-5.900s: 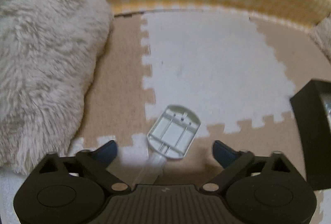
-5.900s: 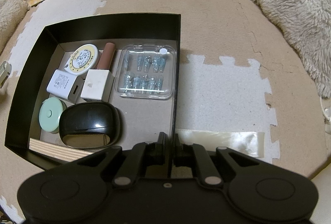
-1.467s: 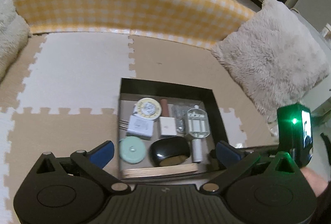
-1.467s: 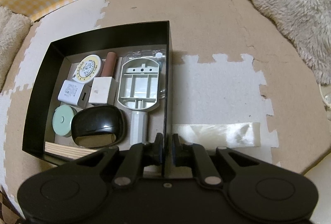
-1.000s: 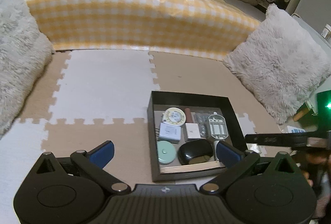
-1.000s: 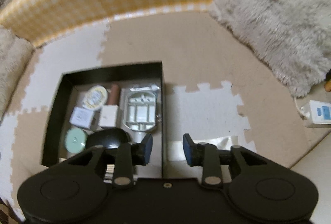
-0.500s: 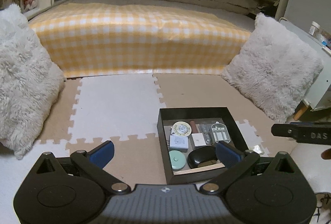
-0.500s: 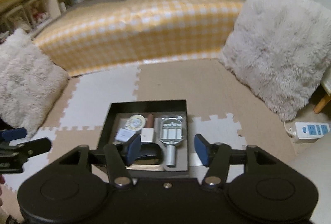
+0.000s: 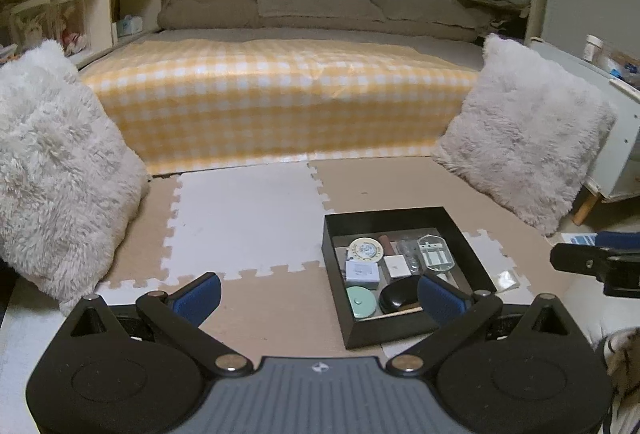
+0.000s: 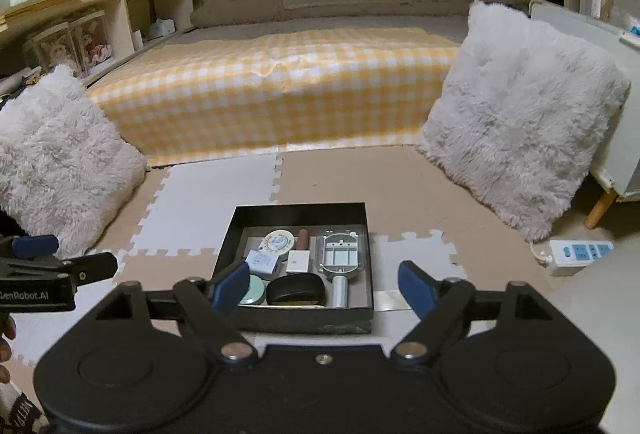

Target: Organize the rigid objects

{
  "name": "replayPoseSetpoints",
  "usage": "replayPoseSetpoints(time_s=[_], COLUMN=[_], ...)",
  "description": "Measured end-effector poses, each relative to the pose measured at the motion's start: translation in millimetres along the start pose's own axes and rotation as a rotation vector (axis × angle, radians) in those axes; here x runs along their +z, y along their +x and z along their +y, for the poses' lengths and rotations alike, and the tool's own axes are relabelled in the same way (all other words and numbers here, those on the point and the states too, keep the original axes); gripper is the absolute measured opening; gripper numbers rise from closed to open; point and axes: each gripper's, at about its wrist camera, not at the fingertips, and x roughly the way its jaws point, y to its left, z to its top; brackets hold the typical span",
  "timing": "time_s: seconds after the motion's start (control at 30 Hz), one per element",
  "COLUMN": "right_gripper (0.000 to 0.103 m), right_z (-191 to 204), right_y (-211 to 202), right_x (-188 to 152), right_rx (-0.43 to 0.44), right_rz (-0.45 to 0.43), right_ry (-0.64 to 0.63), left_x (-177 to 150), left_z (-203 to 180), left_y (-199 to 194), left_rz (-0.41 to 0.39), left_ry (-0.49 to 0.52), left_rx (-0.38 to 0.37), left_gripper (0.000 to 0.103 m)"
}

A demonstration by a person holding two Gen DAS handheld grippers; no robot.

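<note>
A black open box [image 10: 300,211] sits on the foam floor mat, also in the left wrist view [image 9: 386,217]. Inside lie a white plastic paddle-shaped part [image 10: 343,256], a black mouse [image 10: 296,288], a mint round tin [image 10: 253,292], a round yellow-rimmed disc [image 10: 277,242], white adapters [image 10: 262,261] and a brown tube [image 10: 303,238]. My left gripper [image 9: 318,294] is open and empty, held high and back from the box. My right gripper [image 10: 322,284] is open and empty, raised in front of the box.
Two fluffy white cushions [image 9: 56,169] [image 9: 524,137] flank the mat. A yellow checked mattress [image 9: 280,93] lies behind. A power strip [image 10: 580,252] lies at the right. A strip of clear tape [image 10: 390,300] lies beside the box. Shelves [image 10: 80,29] stand at the left.
Both grippers have lifted up and back from the box, so the whole room shows. The right gripper, shut earlier, has opened wide. The paddle-shaped part went from the floor into the box.
</note>
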Motion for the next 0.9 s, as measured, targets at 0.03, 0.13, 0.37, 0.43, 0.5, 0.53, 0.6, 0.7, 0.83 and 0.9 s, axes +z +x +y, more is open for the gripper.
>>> replayPoseSetpoints(time_s=[0.03,0.13,0.37,0.43,0.5,0.53,0.6,0.7,0.83,0.9], right_gripper=[0.083,0.09,0.103,0.103,0.103,0.103,0.103,0.103,0.103,0.103], right_z=[2,6,7,9,10,12,14,15,14,14], right_y=[-2,-6,-15,-16,-17,-16,-16,-16,-15,-15], right_x=[-3,-10,-19,-22,-25,-27,-29,-30,-31,-32], right_rx=[-0.003,-0.019,-0.06,-0.083,-0.094,-0.097,-0.101,-0.096,-0.1,-0.1], right_rz=[-0.008,-0.02,-0.068,-0.089,-0.102,-0.103,-0.109,-0.116,-0.112,-0.115], right_ry=[-0.01,-0.019,-0.007,-0.015,-0.024,-0.032,-0.045,-0.048,-0.041,-0.04], left_x=[-2,-7,-17,-18,-19,-20,-20,-21,-21,-22], left_z=[-1,-2,-1,-1,1,1,2,2,2,2], left_y=[-2,-7,-13,-13,-13,-13,-13,-14,-14,-14], left_rz=[-0.005,-0.019,-0.044,-0.049,-0.05,-0.05,-0.052,-0.055,-0.055,-0.054], left_ry=[0.006,0.023,0.035,0.035,0.029,0.027,0.026,0.027,0.026,0.024], left_rx=[0.001,0.013,0.039,0.048,0.045,0.044,0.044,0.04,0.041,0.042], left_gripper=[0.103,0.103,0.103,0.103,0.103,0.103,0.103,0.103,0.103,0.103])
